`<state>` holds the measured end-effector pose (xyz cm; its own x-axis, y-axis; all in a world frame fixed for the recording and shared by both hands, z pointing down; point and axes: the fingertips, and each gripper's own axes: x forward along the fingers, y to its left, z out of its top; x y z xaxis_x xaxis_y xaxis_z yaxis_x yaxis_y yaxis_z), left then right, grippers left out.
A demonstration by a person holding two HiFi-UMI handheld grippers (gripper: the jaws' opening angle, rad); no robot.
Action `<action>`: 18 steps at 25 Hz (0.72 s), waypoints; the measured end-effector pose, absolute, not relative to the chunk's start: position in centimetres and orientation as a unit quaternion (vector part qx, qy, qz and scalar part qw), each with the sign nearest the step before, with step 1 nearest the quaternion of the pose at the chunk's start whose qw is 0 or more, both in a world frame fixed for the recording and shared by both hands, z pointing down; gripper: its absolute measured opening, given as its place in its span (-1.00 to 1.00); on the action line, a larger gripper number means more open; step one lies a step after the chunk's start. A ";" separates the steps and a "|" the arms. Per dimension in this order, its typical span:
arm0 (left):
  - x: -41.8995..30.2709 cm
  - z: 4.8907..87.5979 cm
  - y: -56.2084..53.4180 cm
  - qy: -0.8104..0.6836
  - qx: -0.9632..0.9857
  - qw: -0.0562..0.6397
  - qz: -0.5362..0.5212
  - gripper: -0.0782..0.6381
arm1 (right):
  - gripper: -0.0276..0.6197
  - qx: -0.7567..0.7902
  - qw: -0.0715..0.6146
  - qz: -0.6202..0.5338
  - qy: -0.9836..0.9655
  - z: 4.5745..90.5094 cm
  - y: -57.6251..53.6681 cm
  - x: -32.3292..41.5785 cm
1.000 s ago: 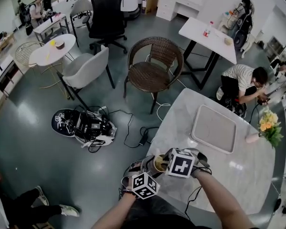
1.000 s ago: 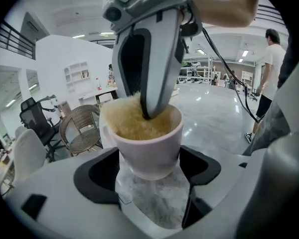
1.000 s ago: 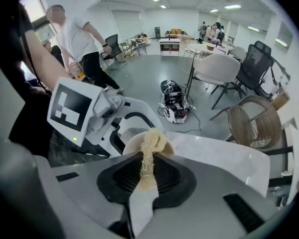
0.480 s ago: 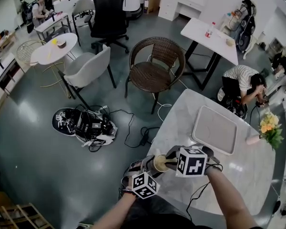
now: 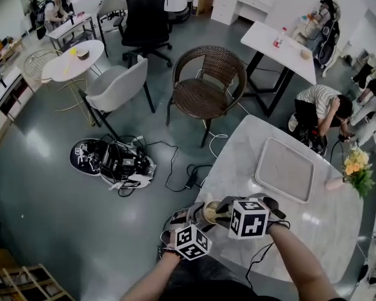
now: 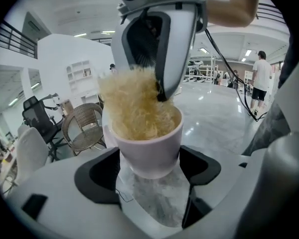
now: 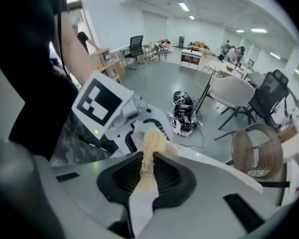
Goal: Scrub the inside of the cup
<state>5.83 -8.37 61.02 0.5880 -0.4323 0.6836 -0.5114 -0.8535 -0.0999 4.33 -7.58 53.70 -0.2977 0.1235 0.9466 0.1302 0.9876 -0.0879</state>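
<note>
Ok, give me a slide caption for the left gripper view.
Left gripper grips a white cup; right gripper holds a yellow scrubber stuffed into it.

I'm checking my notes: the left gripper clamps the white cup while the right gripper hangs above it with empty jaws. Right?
Not empty. The left gripper does clamp the white cup, but the right gripper view shows the right gripper above it with jaws shut on a straw-coloured fibrous scrubber that reaches into the cup.

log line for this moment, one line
left gripper: shut on white ceramic cup | right gripper: shut on tan fibrous scrubber | scrubber: inside cup
</note>
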 end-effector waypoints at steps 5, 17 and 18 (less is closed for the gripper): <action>5.6 61.0 -8.3 -0.266 0.889 0.055 0.369 0.26 | -0.73 -0.057 0.588 -0.018 -0.807 53.3 -8.8 4.3; 5.8 61.1 -8.5 -0.268 0.888 0.054 0.371 0.26 | -0.73 -0.085 0.648 -0.012 -0.756 58.8 -7.9 3.7; 5.8 61.1 -8.5 -0.269 0.887 0.055 0.371 0.26 | -0.73 -0.088 0.644 0.005 -0.760 58.7 -7.8 3.6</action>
